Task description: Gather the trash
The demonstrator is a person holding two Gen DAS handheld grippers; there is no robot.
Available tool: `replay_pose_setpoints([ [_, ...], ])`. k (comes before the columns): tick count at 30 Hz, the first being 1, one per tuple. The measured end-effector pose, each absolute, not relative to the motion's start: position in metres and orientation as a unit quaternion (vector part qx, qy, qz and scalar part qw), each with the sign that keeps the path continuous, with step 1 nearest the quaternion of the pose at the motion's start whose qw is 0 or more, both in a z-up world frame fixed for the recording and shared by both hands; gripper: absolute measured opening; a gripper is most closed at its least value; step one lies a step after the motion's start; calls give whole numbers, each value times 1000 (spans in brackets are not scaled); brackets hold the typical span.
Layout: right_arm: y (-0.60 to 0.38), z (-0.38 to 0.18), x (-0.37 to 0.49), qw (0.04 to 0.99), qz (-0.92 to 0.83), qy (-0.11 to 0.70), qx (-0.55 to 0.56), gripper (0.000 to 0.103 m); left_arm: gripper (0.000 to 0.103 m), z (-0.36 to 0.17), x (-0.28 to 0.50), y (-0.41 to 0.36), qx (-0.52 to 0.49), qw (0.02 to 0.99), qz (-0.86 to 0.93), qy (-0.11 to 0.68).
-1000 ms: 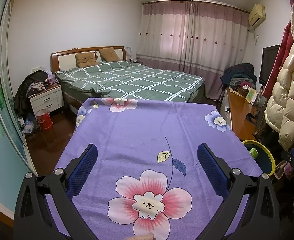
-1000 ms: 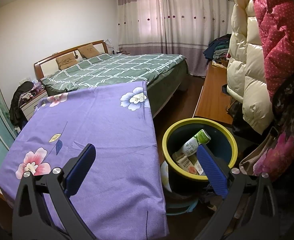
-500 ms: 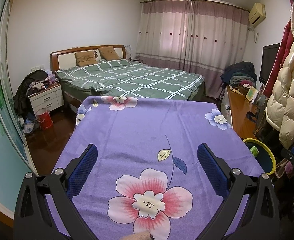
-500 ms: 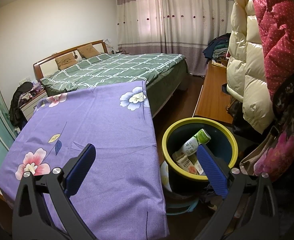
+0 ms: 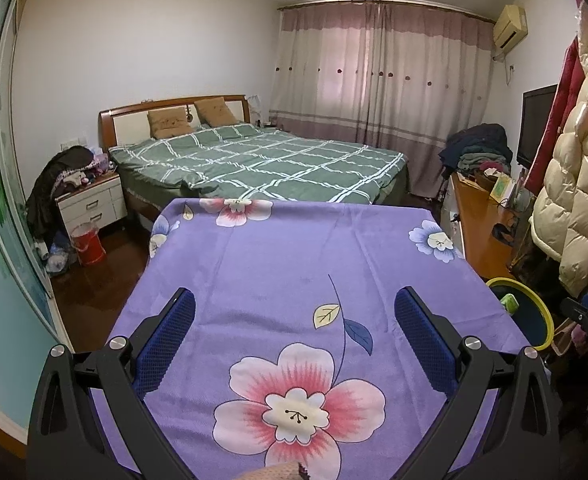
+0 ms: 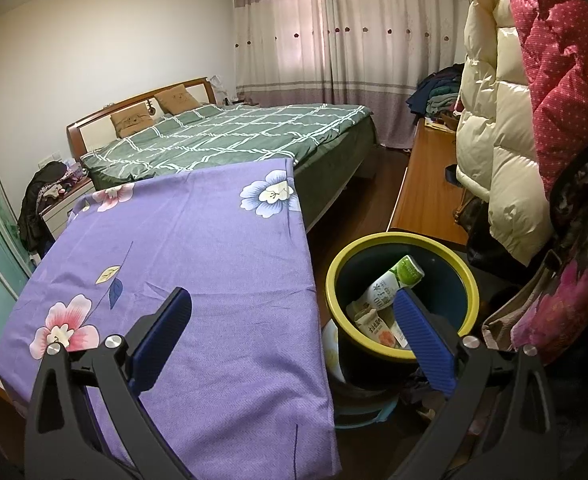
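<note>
Both grippers are held wide open with nothing gripped. The left gripper (image 5: 294, 328) is hovered over the purple flowered cloth (image 5: 294, 264). The right gripper (image 6: 292, 320) is parked above the cloth's right edge, just beside the yellow-rimmed bin (image 6: 468, 280) (floor level), where a green-capped bottle (image 6: 394, 282) and some wrappers (image 6: 370, 320) are already dumped.

A trash bin (image 6: 401, 300) holding a bottle (image 6: 394, 282) stands right of the cloth-covered table (image 6: 198, 264), bed (image 6: 234, 136) behind.
</note>
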State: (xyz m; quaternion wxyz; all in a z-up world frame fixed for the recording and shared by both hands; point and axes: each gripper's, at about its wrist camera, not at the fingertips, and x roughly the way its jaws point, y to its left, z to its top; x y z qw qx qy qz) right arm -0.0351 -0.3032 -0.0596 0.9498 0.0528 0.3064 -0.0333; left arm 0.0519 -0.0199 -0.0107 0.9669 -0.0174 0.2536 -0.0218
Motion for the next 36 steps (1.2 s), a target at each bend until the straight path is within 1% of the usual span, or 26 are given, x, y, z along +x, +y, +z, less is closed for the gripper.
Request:
replay_pose_setpoints([
  [36, -293, -73, -27, 946, -30, 318, 48, 96, 98, -14, 63, -27, -12, 962, -28, 272],
])
